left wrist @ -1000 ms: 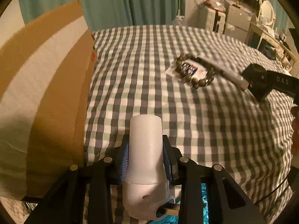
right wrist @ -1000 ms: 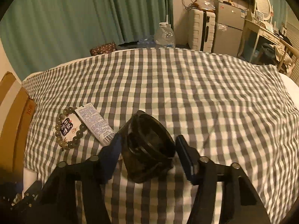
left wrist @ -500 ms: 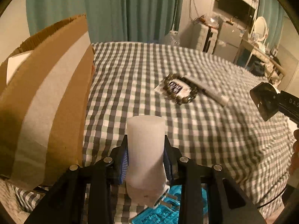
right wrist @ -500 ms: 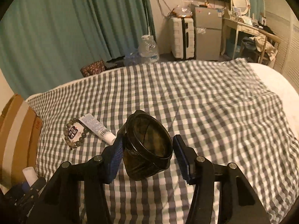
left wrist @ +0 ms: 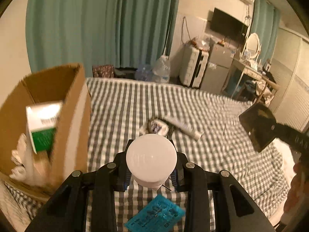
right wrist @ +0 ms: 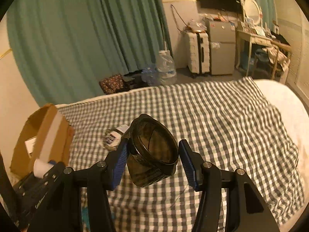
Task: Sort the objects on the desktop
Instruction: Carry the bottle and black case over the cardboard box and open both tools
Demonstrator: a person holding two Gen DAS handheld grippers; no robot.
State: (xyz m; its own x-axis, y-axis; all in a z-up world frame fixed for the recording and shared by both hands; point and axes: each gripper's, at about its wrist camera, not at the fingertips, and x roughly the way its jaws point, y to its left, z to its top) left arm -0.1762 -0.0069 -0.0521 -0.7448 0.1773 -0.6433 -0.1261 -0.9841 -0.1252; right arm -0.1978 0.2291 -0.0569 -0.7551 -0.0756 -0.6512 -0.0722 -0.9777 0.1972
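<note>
My left gripper is shut on a white plastic bottle, held up above the checked cloth, its round end toward the camera. My right gripper is shut on a dark translucent jar, lifted above the cloth; the jar also shows in the left wrist view. An open cardboard box stands at the left with a green-and-white carton inside. A bead bracelet on a card and a white tube lie on the cloth.
A blue packet lies on the cloth under my left gripper. The checked cloth covers a bed. Beyond it are teal curtains, a water bottle, a suitcase and a desk.
Both grippers have risen and tilted up with their loads; the bed looks farther away and more of the room shows. The box's inside has come into the left wrist view.
</note>
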